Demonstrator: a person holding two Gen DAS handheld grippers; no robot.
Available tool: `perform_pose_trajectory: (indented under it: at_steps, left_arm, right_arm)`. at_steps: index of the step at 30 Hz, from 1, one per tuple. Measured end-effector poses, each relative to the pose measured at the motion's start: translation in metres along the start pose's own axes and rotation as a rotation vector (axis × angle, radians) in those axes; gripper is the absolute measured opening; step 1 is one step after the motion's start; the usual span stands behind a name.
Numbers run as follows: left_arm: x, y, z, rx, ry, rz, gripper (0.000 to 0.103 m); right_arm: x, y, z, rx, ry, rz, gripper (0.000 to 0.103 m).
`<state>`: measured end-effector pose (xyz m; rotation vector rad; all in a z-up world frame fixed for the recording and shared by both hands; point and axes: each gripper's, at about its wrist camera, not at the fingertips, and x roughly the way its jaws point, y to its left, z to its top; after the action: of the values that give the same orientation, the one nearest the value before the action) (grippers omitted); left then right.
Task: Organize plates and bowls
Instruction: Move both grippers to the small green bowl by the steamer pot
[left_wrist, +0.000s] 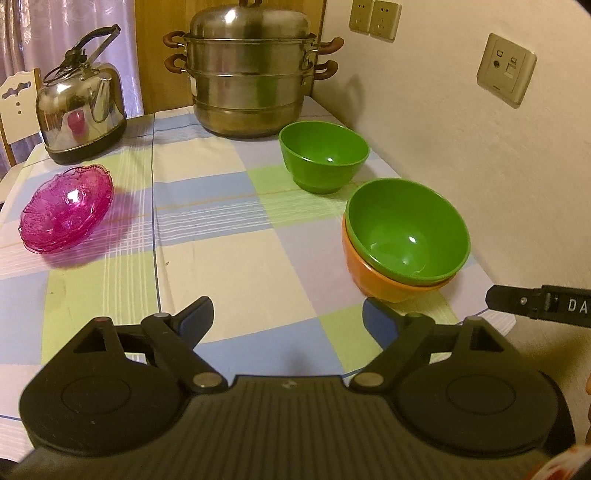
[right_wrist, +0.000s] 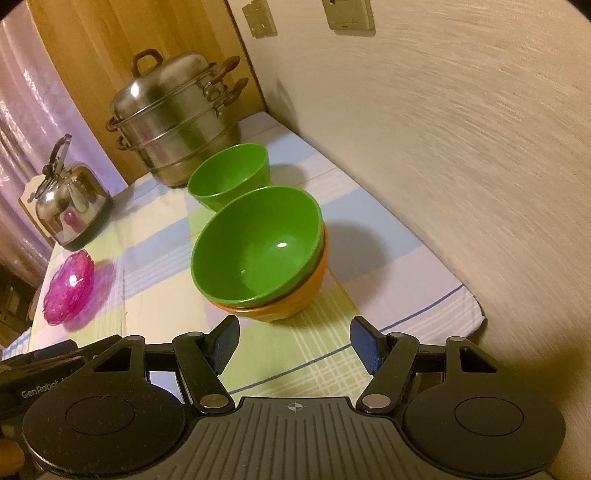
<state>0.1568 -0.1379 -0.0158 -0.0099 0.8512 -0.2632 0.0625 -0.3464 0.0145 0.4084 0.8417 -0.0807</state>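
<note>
A green bowl (left_wrist: 406, 229) sits nested in an orange bowl (left_wrist: 391, 282) near the wall; the pair also shows in the right wrist view, green bowl (right_wrist: 255, 243) in orange bowl (right_wrist: 291, 299). A second green bowl (left_wrist: 323, 157) (right_wrist: 231, 173) stands alone behind them. A stack of pink glass plates (left_wrist: 66, 208) (right_wrist: 68, 286) lies at the left. My left gripper (left_wrist: 288, 317) is open and empty over the tablecloth. My right gripper (right_wrist: 295, 341) is open and empty just in front of the stacked bowls; part of it shows in the left wrist view (left_wrist: 539, 304).
A steel steamer pot (left_wrist: 251, 74) (right_wrist: 177, 118) and a steel kettle (left_wrist: 81, 107) (right_wrist: 68, 203) stand at the back of the checked tablecloth (left_wrist: 221, 258). The wall (left_wrist: 480, 147) with sockets runs along the right. A chair back (left_wrist: 18, 103) is at the far left.
</note>
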Motion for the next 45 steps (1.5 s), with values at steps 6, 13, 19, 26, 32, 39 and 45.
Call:
perform_pose_trajectory:
  at_steps: [6,13,19,26,32,39,45]
  left_arm:
    - [0.000,0.003,0.001,-0.016,-0.015,-0.014,0.086]
    - [0.007,0.003,0.009,-0.012,-0.012,-0.022,0.086]
    - [0.017,0.002,0.027,0.009,-0.023,-0.053,0.086]
    - [0.041,0.011,0.066,-0.041,0.005,-0.077,0.086]
    - [0.062,0.022,0.103,-0.099,0.022,-0.130,0.086]
    - [0.102,0.030,0.147,-0.121,0.022,-0.136,0.086]
    - [0.148,0.035,0.172,-0.153,0.051,-0.149,0.086]
  right_arm:
    - [-0.001,0.002,0.002,-0.001,-0.003,0.004,0.066]
    - [0.000,0.003,0.009,0.001,-0.011,0.004,0.066]
    - [-0.001,0.002,0.026,0.002,-0.036,0.010,0.066]
    - [0.007,0.008,0.061,-0.027,-0.052,0.055,0.066]
    - [0.023,0.025,0.098,-0.117,-0.051,0.088,0.066]
    - [0.067,0.037,0.146,-0.165,-0.021,0.098,0.066]
    - [0.128,0.040,0.176,-0.200,0.044,0.078,0.066]
